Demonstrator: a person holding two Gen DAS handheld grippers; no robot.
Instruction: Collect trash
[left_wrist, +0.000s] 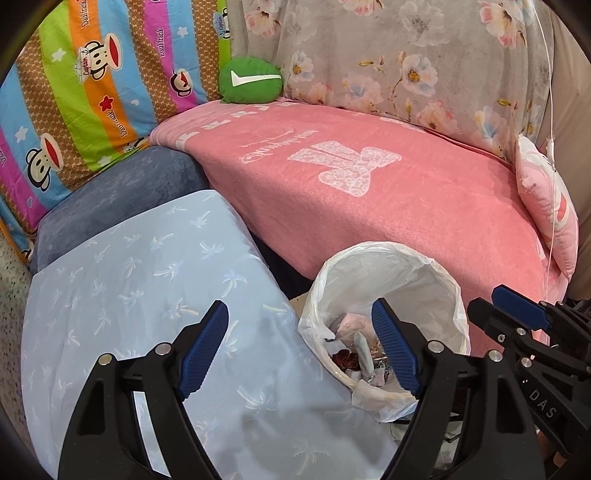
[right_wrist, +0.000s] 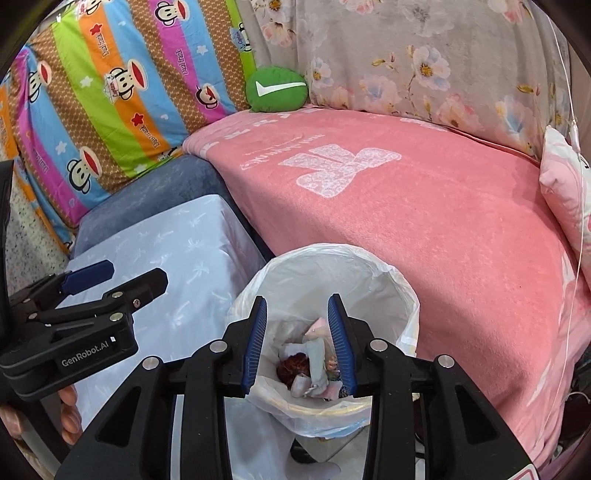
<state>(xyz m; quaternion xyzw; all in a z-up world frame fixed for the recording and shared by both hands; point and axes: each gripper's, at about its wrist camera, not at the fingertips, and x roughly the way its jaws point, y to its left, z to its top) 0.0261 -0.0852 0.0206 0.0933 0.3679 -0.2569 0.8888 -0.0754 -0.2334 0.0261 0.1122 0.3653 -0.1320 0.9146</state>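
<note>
A trash bin (right_wrist: 388, 284) lined with a white plastic bag stands on the floor against the pink bed; it also shows in the left wrist view (left_wrist: 436, 280). Crumpled wrappers and paper trash (right_wrist: 314, 365) lie inside it, also seen in the left wrist view (left_wrist: 354, 354). My right gripper (right_wrist: 297, 343) hovers over the bin mouth, jaws open, nothing between them. My left gripper (left_wrist: 301, 350) is open and empty above the light blue cushion (left_wrist: 147, 280), just left of the bin. Each gripper shows at the edge of the other's view.
The pink blanket (left_wrist: 369, 177) covers the bed behind the bin. A green round pillow (left_wrist: 251, 79) sits at the back. A striped monkey-print pillow (left_wrist: 92, 92) and a dark blue cushion (left_wrist: 122, 199) are at left. A small pink pillow (left_wrist: 546, 206) is at right.
</note>
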